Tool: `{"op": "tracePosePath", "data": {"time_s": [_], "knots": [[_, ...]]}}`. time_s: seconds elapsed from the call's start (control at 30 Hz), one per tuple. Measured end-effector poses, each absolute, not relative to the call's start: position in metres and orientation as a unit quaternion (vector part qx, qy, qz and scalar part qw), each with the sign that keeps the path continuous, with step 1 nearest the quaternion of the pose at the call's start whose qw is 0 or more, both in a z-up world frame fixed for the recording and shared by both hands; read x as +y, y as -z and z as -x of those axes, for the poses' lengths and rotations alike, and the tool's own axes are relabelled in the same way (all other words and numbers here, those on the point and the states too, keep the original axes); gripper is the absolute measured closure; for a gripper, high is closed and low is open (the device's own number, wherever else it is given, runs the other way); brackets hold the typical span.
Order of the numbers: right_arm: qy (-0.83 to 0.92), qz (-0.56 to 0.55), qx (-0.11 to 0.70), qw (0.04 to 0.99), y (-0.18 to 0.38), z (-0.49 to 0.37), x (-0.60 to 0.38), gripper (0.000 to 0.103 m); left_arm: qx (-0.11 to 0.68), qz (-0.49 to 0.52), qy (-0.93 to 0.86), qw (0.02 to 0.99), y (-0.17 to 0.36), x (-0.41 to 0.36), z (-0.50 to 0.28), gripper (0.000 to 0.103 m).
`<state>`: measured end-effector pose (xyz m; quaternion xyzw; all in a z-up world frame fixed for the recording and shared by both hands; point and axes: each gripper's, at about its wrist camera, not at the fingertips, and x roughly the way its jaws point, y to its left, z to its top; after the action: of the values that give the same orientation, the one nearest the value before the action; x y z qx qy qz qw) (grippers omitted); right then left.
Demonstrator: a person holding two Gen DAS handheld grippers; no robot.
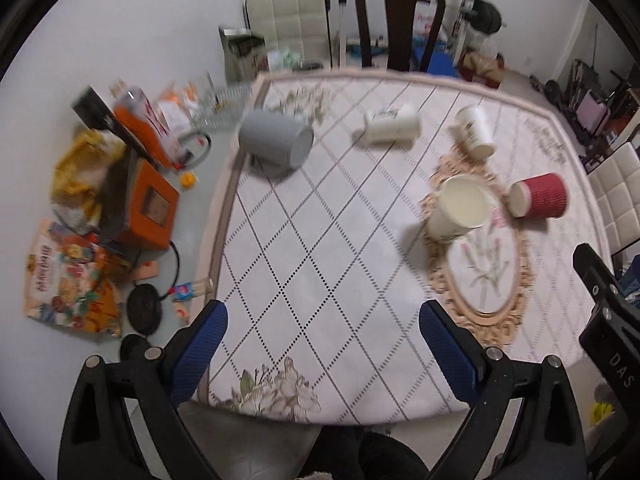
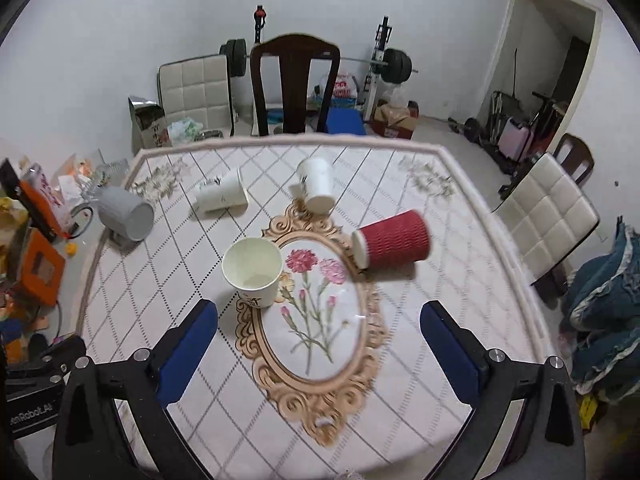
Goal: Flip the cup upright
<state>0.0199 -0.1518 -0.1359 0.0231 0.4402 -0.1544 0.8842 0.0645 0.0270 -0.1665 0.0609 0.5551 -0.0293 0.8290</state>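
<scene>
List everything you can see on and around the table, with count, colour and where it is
paper cup: 1, cream, upright at the oval motif's left edge
red cup: 1, red ribbed, on its side, right of centre
white cups: 2, white, on their sides, far half of the table
grey mug: 1, grey, on its side, far left edge
table: 1, white diamond-pattern cloth
dark chair: 1, dark wood, behind the table
left gripper: 1, black with blue pads, open, empty
right gripper: 1, same colours, open, empty
</scene>
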Motion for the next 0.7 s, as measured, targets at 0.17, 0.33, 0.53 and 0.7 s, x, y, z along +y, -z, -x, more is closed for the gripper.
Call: {"op": "tracePosePath", "data": {"time_s": [0.17, 0.33, 0.53, 0.7], "knots": [[0.149, -0.014, 0.43, 0.89, 0.076, 0.023, -0.154, 0.001, 0.522, -0.054, 0.034, 0.851, 0.117, 0.019, -0.034, 0.005], [0.148, -0.023, 0.416, 0.897, 0.034, 0.059, -0.163, 0.001, 0.493, -0.048, 0.028, 0.868, 0.078, 0.018, -0.009, 0.005], [0.143, -0.035, 0.406, 0.902, -0.001, 0.086, -0.173, 0.001, 0.467, -0.044, 0.016, 0.883, 0.047, 0.021, 0.014, 0.005], [0.14, -0.033, 0.409, 0.901, -0.02, 0.1, -0.176, 0.001, 0.457, -0.042, 0.01, 0.888, 0.032, 0.023, 0.026, 0.005]]}}
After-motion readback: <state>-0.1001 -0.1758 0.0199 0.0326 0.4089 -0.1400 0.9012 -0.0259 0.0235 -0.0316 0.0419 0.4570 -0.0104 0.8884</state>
